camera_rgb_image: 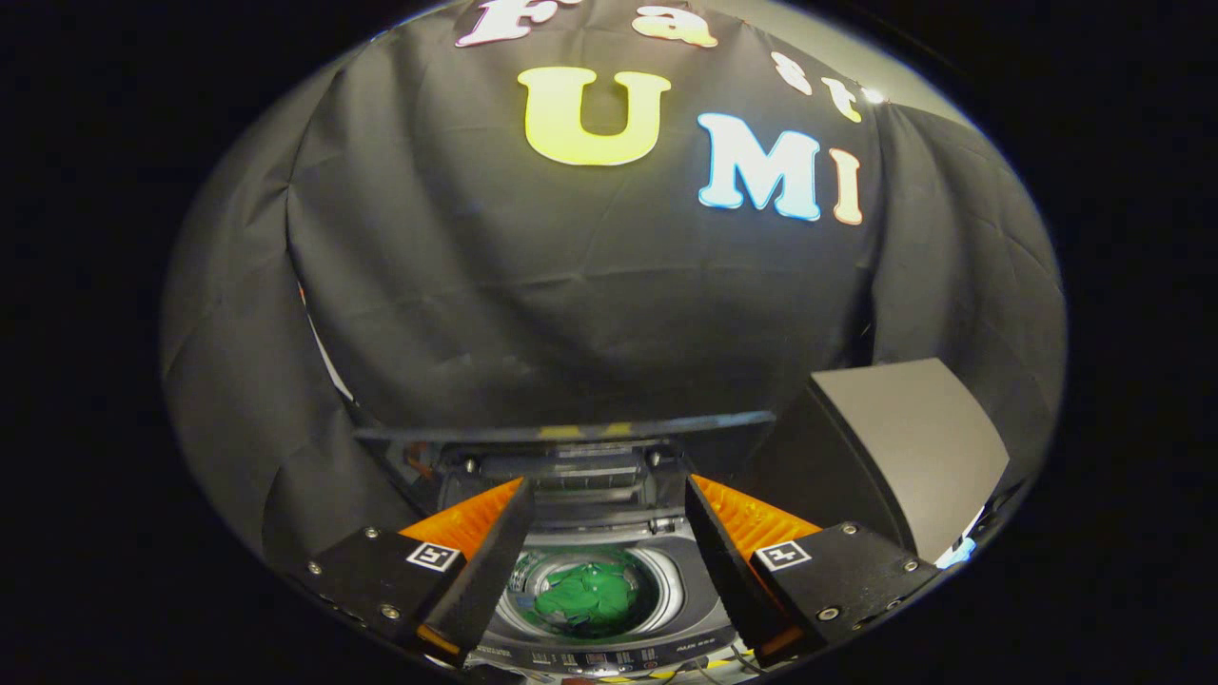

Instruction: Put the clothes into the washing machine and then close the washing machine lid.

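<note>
Green clothes (585, 595) lay inside the washing machine (666, 561); open, empty tongs (606, 495) might miss the raised lid (571, 433).

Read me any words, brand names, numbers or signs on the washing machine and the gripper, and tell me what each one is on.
Washing machine control panel: small print, too blurred to read.
Square markers on the open gripper: patterns, no words.
Green clothes, seen between the fingers: no text.

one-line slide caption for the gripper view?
Open gripper above washing machine; green clothes in drum, lid raised.
</note>
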The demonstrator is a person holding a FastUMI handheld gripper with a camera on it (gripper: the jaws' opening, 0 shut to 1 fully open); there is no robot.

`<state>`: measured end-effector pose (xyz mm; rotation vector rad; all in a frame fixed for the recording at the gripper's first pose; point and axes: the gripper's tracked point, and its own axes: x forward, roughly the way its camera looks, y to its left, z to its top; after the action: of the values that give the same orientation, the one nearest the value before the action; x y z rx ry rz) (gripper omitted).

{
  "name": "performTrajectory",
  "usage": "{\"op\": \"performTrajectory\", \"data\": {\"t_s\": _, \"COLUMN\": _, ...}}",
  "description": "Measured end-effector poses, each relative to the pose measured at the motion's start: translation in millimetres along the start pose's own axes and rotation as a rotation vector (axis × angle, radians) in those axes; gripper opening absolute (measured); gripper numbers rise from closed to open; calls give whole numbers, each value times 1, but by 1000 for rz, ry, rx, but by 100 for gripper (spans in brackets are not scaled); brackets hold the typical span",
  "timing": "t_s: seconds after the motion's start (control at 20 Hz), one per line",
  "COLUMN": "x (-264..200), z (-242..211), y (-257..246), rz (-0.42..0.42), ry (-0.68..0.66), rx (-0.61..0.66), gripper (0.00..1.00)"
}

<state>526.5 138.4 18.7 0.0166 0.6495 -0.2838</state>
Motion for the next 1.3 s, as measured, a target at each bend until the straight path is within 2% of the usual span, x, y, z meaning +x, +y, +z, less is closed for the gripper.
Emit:
{"op": "performTrajectory", "data": {"t_s": 0.15, "x": 15, "z": 16, "y": -5, "rz": -30, "ry": 2, "rx": -40, "gripper": 97}}
{"op": "performTrajectory", "data": {"t_s": 0.65, "x": 75, "z": 38, "y": -8, "rz": 16, "ry": 37, "rx": 13, "gripper": 96}}
{"op": "performTrajectory", "data": {"t_s": 0.9, "x": 99, "z": 28, "y": -6, "rz": 39, "ry": 87, "rx": 66, "gripper": 96}}
{"op": "performTrajectory", "data": {"t_s": 1.3, "x": 115, "z": 10, "y": 1, "rz": 69, "ry": 134, "rx": 8, "gripper": 96}}
